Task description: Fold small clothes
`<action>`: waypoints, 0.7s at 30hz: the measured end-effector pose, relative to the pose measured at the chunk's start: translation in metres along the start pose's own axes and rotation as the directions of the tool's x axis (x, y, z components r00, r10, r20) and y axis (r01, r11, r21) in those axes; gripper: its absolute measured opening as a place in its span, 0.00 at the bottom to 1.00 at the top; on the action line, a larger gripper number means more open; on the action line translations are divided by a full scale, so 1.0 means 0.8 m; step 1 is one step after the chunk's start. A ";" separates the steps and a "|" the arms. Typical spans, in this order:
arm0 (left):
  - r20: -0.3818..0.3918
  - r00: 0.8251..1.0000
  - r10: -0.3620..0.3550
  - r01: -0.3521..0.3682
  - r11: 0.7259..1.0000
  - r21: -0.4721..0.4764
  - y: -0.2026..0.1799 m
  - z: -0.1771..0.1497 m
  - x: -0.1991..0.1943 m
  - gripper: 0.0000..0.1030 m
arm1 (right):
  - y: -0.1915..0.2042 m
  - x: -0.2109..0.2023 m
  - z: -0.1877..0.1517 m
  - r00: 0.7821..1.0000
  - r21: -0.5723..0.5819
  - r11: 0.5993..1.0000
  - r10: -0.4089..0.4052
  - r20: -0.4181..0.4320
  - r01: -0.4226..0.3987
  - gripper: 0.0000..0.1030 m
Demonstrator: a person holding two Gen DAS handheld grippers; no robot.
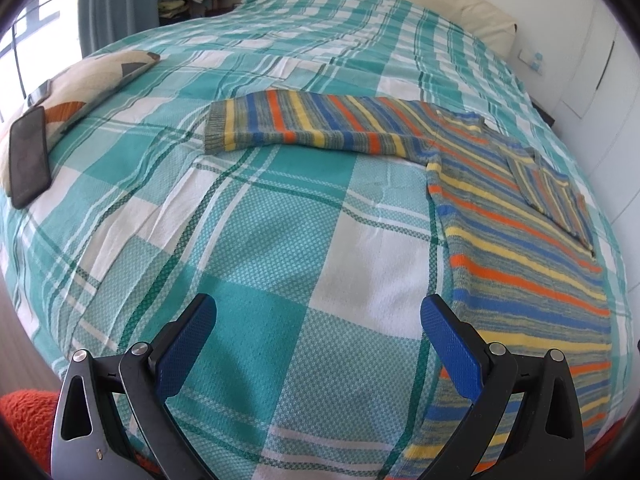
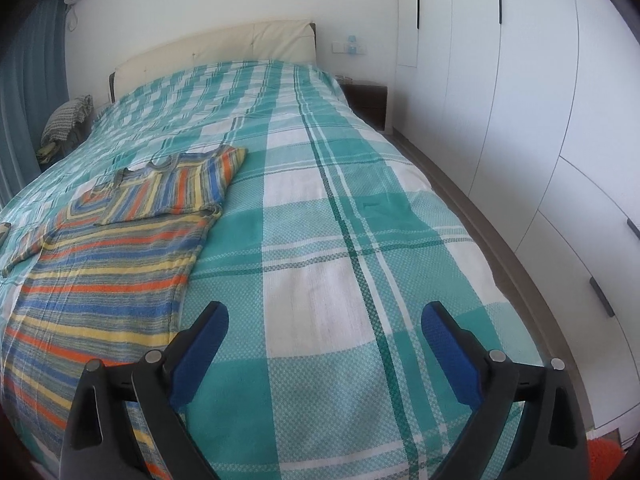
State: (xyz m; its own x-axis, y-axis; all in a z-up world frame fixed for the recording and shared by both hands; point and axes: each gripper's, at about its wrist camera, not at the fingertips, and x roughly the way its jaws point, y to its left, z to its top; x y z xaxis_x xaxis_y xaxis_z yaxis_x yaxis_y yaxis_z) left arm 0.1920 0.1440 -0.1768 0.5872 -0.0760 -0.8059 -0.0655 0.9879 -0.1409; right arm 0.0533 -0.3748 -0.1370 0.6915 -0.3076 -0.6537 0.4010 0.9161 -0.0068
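Fold's maybe a third done. The striped sweater (image 1: 520,240) lies flat on the bed (image 2: 320,240), one sleeve already folded in, the other sticking out ahead of the left gripper (image 1: 318,320). Left and right gripper (image 2: 324,328) both spread wide, holding nothing.

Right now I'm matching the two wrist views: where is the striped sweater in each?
Left wrist: sweater at the right, one sleeve stretched left across the middle.
Right wrist: sweater at the left, one sleeve folded over the chest.
Shared landmark: cream headboard, top right in the left view, top centre in the right.
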 end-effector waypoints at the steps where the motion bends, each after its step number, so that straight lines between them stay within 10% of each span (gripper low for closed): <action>1: 0.001 1.000 0.005 -0.005 1.000 0.004 -0.001 0.000 0.001 0.99 | -0.002 0.002 -0.001 1.000 0.007 1.000 -0.013 -0.005 0.013 0.95; 21: 0.013 1.000 0.010 -0.009 0.998 -0.059 0.015 0.002 -0.002 0.99 | -0.014 -0.002 -0.003 0.997 0.028 0.996 -0.081 -0.003 0.081 0.97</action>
State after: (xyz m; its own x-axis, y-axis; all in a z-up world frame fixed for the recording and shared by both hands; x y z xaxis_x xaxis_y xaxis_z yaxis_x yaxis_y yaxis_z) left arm 0.1920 0.1561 -0.1763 0.5971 -0.0646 -0.7995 -0.1182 0.9788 -0.1673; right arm 0.0462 -0.3836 -0.1376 0.6551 -0.3797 -0.6532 0.4719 0.8808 -0.0388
